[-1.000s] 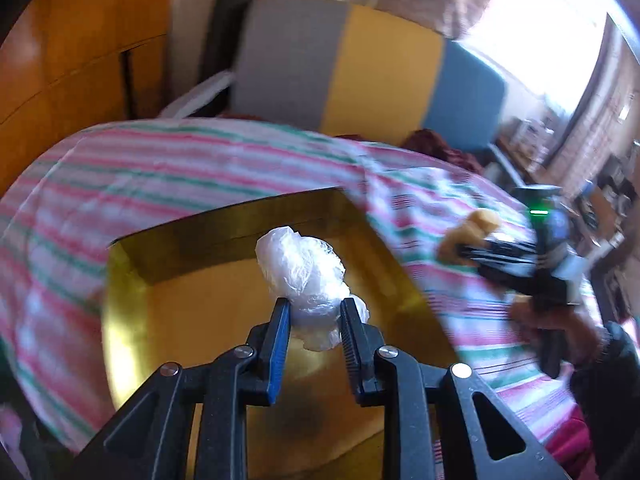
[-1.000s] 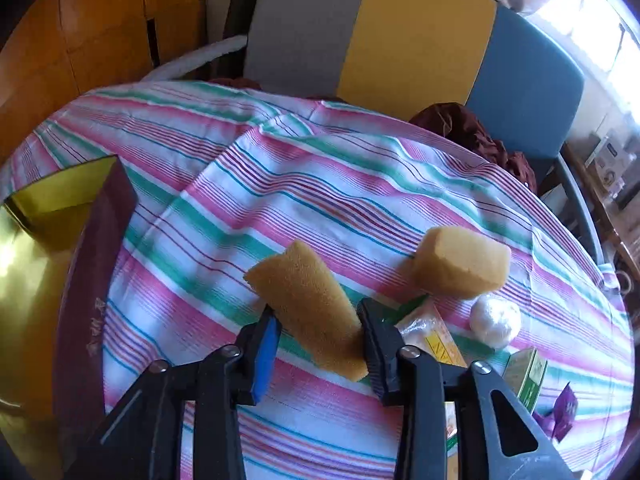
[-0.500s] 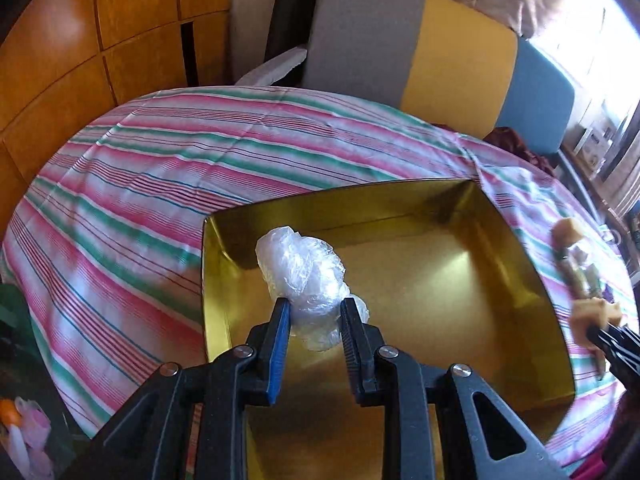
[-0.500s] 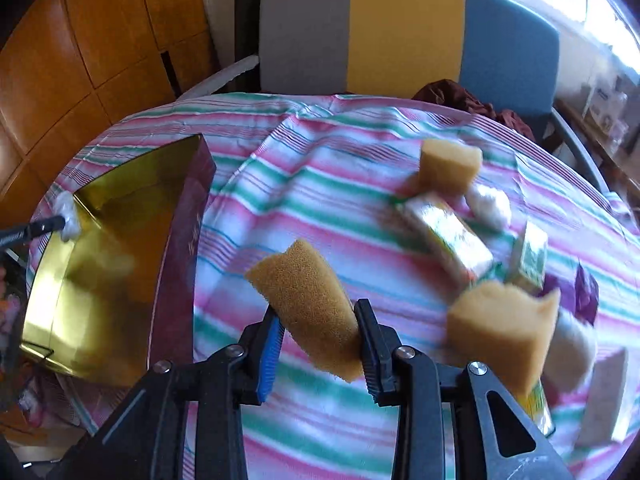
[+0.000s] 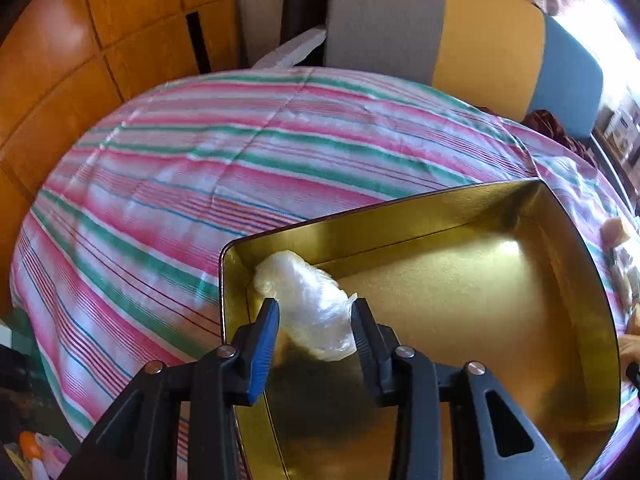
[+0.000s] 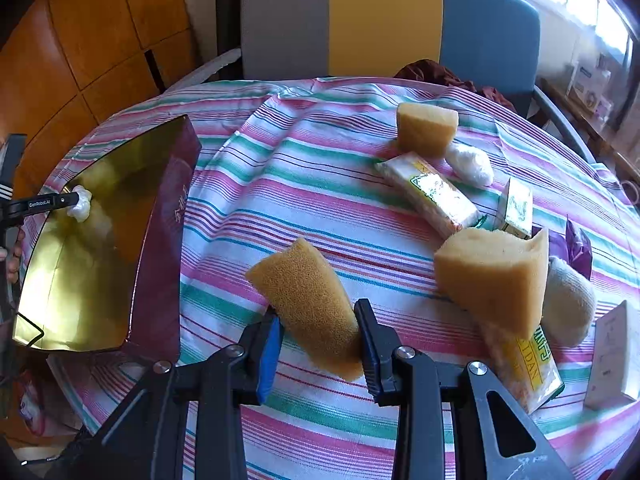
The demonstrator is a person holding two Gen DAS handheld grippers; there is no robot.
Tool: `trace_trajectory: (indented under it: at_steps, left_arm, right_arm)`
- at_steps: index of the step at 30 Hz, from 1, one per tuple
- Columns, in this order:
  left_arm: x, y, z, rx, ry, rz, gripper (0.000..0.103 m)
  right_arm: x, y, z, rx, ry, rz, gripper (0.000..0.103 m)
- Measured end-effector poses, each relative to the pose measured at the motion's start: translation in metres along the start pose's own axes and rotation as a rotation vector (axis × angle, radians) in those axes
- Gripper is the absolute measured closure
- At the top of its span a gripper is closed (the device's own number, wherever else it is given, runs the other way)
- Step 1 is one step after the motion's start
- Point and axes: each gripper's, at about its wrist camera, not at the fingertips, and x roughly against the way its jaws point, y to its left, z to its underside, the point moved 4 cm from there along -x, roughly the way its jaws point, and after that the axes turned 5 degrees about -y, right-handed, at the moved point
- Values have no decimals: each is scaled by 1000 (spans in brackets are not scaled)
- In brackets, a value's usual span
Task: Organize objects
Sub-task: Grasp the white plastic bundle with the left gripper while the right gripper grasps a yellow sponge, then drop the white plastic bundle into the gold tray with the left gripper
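My left gripper (image 5: 314, 326) is shut on a white crumpled plastic bundle (image 5: 308, 302) and holds it over the near left corner of the gold-lined box (image 5: 576, 264). In the right wrist view the left gripper (image 6: 76, 200) shows at the box's (image 6: 168, 208) far left with the bundle (image 6: 82, 206). My right gripper (image 6: 318, 332) is shut on a tan sponge (image 6: 308, 296), held above the striped tablecloth (image 6: 280, 160) right of the box.
On the cloth to the right lie two more sponges (image 6: 426, 128) (image 6: 496, 276), a white wrapped bundle (image 6: 470, 164), yellow-green packets (image 6: 434, 194) (image 6: 516, 204), a purple wrapper (image 6: 576, 248), a cream cloth roll (image 6: 568, 304) and a white box (image 6: 614, 360). A grey-yellow-blue chair (image 6: 384, 20) stands behind.
My left gripper has swung left and lowered the bundle towards the box's near left corner, its jaws a little wider. My right gripper has drawn back with the sponge.
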Motion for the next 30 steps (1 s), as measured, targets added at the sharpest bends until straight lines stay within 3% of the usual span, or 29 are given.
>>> trace_trajectory:
  at_steps: [6,11,16,18,21,22,27,30]
  left_arm:
    - [37,7,-1,87,-71,139,65]
    - [91,20,-3,92,-179,159,65]
    - [136,56,5,91,-263,64,65]
    - [154,69,12,55,-307,-34,65]
    - [182,78,24,-52,-400,-239,65]
    - [189,77,29,-69,-419,-254,65]
    - [187,62,71,58,-381,-63,65]
    - [172,43,91,101,-336,-3,65]
  right_arm:
    - [3,2,0,2,-10,13,68]
    - [5,5,-1,-1,-19,15,68]
    - [2,12,0,6,-20,9,68]
    - [1,14,1,7,-17,11,68]
    - [3,17,1,7,-25,12,68]
    - [6,18,0,7,-33,11,68]
    - [23,33,-9,18,-73,-3,68]
    - [34,51,-15,45,-94,-21,68]
